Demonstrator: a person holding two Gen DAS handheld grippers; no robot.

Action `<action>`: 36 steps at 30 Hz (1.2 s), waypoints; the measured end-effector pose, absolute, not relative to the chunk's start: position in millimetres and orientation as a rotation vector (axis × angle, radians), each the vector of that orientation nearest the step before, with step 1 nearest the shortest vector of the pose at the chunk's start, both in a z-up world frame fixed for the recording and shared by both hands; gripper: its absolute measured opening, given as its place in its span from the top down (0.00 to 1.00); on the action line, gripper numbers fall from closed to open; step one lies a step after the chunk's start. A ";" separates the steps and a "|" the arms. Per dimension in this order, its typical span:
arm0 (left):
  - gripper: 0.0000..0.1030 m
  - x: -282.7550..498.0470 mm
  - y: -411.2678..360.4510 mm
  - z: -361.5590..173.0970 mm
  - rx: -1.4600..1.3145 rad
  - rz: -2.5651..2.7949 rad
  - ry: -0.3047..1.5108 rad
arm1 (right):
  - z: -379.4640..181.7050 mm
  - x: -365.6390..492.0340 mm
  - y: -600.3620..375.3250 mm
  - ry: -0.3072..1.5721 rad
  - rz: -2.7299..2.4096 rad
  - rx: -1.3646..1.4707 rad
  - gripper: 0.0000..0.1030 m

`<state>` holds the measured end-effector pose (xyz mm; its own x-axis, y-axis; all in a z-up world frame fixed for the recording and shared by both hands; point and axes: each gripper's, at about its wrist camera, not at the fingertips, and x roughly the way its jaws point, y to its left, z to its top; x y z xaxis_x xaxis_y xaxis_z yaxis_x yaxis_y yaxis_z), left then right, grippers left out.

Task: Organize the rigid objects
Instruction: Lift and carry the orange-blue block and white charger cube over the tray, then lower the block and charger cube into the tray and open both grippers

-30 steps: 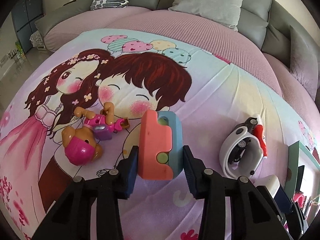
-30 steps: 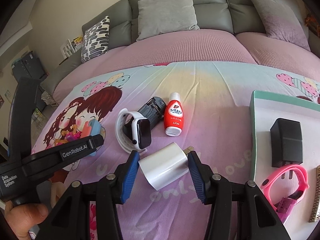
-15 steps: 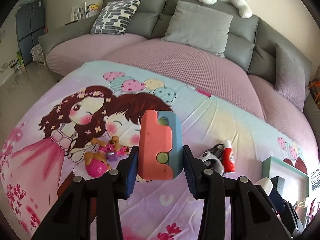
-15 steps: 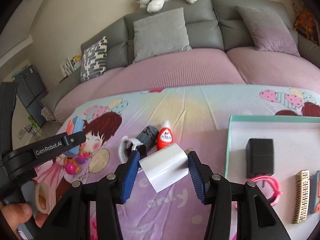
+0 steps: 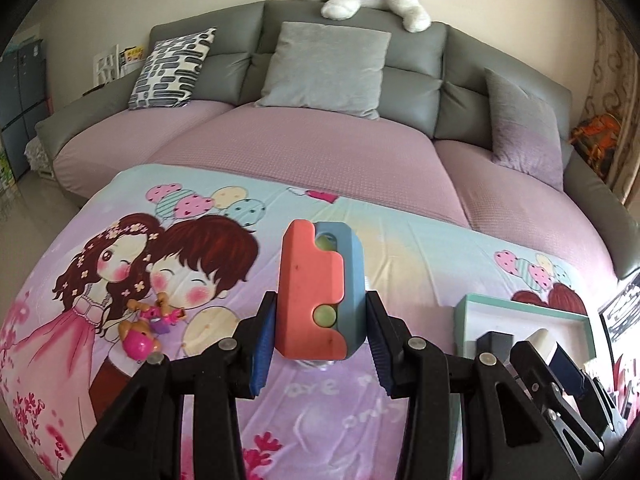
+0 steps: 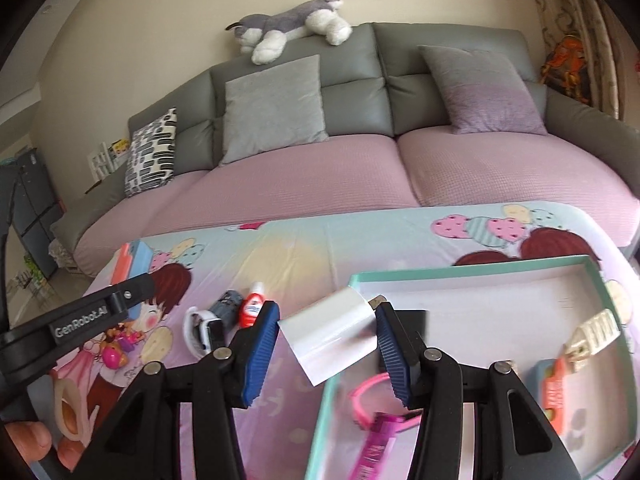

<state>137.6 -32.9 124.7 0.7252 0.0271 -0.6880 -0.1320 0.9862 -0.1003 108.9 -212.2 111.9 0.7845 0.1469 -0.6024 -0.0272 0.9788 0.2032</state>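
My left gripper is shut on a coral and blue block toy and holds it up above the cartoon blanket. My right gripper is shut on a white charger cube, held over the left rim of the teal-edged tray. The tray holds a black adapter, a pink wristband, a cream comb-like piece and an orange and blue item. The tray also shows in the left wrist view.
On the blanket lie a white smartwatch, a dark car toy, a red bottle and a pink doll toy. A grey sofa with cushions stands behind. The left gripper's arm crosses the right view.
Both grippers rose from the blanket with their objects. The right gripper moved right, so the tray is now under the charger. The left gripper also swung right.
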 end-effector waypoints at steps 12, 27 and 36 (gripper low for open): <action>0.57 140.3 -128.5 108.9 -0.039 -0.106 0.814 | 99.7 98.5 -300.9 0.711 -0.149 0.205 0.49; 0.57 128.0 -218.9 84.5 0.077 -0.305 0.878 | 96.6 85.1 -356.7 0.709 -0.257 0.286 0.49; 0.57 126.2 -238.8 70.4 0.122 -0.309 0.905 | 90.5 87.9 -359.1 0.736 -0.239 0.291 0.48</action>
<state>126.2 -238.8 70.4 0.5775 -0.2120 -0.7884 0.3144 0.9490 -0.0248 87.9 -359.1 90.5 0.7175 -0.1113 -0.6876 0.3137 0.9330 0.1763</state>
